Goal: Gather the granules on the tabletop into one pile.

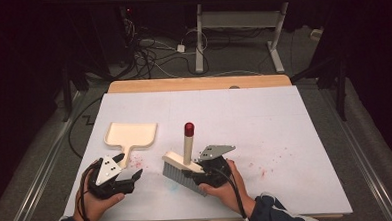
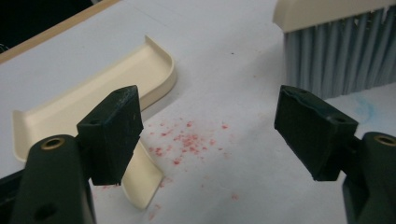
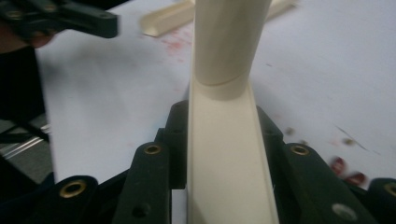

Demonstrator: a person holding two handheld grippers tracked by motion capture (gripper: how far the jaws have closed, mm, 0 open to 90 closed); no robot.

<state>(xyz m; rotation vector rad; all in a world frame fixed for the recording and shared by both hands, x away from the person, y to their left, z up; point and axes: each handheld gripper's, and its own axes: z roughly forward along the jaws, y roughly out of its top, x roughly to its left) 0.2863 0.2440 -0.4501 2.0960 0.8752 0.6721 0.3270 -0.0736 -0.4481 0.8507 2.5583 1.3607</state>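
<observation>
A cream hand brush (image 1: 182, 163) with grey bristles and a red-tipped handle stands on the white table sheet (image 1: 287, 176). My right gripper (image 1: 203, 174) is shut on the brush's cream block (image 3: 229, 168), both jaws pressed against its sides. A cream dustpan (image 1: 131, 135) lies flat to the left, its handle (image 2: 142, 179) pointing toward my left gripper (image 1: 128, 166). That gripper (image 2: 208, 133) is open, its jaws wide apart over scattered red crumbs (image 2: 187, 142), with nothing between them. The brush's bristles (image 2: 341, 51) stand just beyond the left gripper's right jaw.
More red crumbs (image 1: 264, 172) are scattered on the sheet to the right of the brush. A wooden table edge (image 1: 198, 83) runs along the far side. Beyond it, cables (image 1: 151, 52) and a desk frame (image 1: 240, 23) sit on the floor.
</observation>
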